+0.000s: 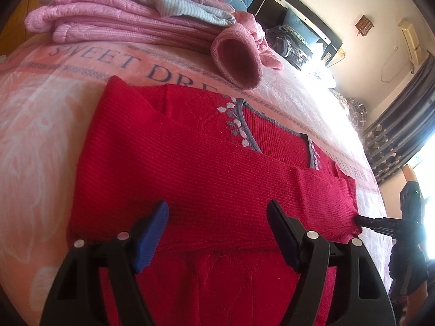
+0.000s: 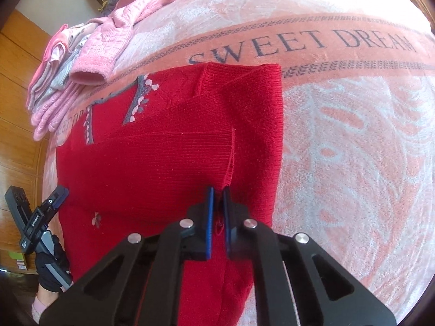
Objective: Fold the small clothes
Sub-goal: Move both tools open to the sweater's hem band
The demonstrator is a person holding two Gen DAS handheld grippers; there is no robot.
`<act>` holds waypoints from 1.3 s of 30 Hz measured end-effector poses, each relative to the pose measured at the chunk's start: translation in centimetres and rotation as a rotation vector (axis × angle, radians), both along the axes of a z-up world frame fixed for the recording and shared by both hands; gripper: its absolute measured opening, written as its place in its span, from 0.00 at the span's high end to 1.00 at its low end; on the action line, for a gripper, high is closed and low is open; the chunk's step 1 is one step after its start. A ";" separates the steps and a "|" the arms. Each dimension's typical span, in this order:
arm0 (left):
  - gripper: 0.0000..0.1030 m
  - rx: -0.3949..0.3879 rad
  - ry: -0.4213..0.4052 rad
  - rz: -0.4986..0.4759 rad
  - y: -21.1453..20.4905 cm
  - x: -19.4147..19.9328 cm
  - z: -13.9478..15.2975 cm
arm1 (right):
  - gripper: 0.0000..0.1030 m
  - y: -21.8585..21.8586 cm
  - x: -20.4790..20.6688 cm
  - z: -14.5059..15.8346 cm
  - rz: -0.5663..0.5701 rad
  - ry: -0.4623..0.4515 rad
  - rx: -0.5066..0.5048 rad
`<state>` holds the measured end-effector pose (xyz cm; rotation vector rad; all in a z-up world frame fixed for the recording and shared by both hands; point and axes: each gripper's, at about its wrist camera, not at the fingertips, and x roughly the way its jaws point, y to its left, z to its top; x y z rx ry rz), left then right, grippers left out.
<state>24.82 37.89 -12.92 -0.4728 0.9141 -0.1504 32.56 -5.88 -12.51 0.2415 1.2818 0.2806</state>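
A red knit sweater [image 1: 206, 168] lies flat on the pink bed blanket, both sleeves folded across its body and its grey-trimmed neckline away from me. My left gripper [image 1: 217, 208] is open, hovering over the sweater's folded sleeve band with nothing between its fingers. At the sweater's right edge my right gripper [image 1: 363, 221] pinches the fabric. In the right wrist view the right gripper [image 2: 217, 191] is shut on a fold of the red sweater [image 2: 168, 152] near the sleeve cuff. The left gripper [image 2: 58, 194] shows at the sweater's left edge, held by a gloved hand [image 2: 50, 271].
A stack of folded pink and striped clothes [image 1: 122, 19] sits at the far side of the bed, with a loose pink garment's cuff [image 1: 236, 62] beside the sweater's neckline. The "SWEET DREAM" blanket [image 2: 339, 163] stretches wide to the right. Wooden wardrobe [image 2: 16, 95] stands left; curtains [image 1: 399, 135] hang right.
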 end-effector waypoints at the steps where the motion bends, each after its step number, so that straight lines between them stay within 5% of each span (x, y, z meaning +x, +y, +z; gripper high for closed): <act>1: 0.27 0.002 0.001 -0.003 0.0 0.0 -0.1 | 0.98 0.1 0.0 -0.4 0.001 0.005 -0.029; 5: 0.26 0.005 0.000 -0.007 -0.2 0.0 -0.3 | 1.00 -0.4 0.0 -1.9 -0.017 0.015 -0.013; 13: 0.26 -0.032 0.062 -0.010 0.5 -1.8 1.7 | 0.91 -2.0 -2.7 1.5 0.019 -0.012 0.037; 15: 0.26 -0.022 0.080 -0.028 0.9 -3.4 2.8 | 0.80 -2.1 -4.6 2.5 0.035 -0.012 0.042; 19: 0.26 0.027 0.161 -0.078 1.4 -8.0 5.1 | 0.79 -1.9 -9.5 4.9 0.084 0.005 0.068; 23: 0.26 0.013 0.242 -0.099 2.1 -14.3 6.5 | 0.67 -1.0 -15.5 7.3 0.144 0.008 0.084; 29: 0.26 -0.025 0.419 -0.114 2.0 -23.0 4.5 | 0.62 -0.4 -23.7 8.2 0.207 0.065 0.117; 32: 0.26 -0.005 0.478 -0.120 1.9 -25.9 2.8 | 0.61 -0.1 -26.9 7.4 0.254 0.074 0.054; 39: 0.26 -0.048 0.536 -0.135 2.6 -29.2 -0.3 | 0.59 -1.4 -31.6 4.1 0.237 0.145 0.054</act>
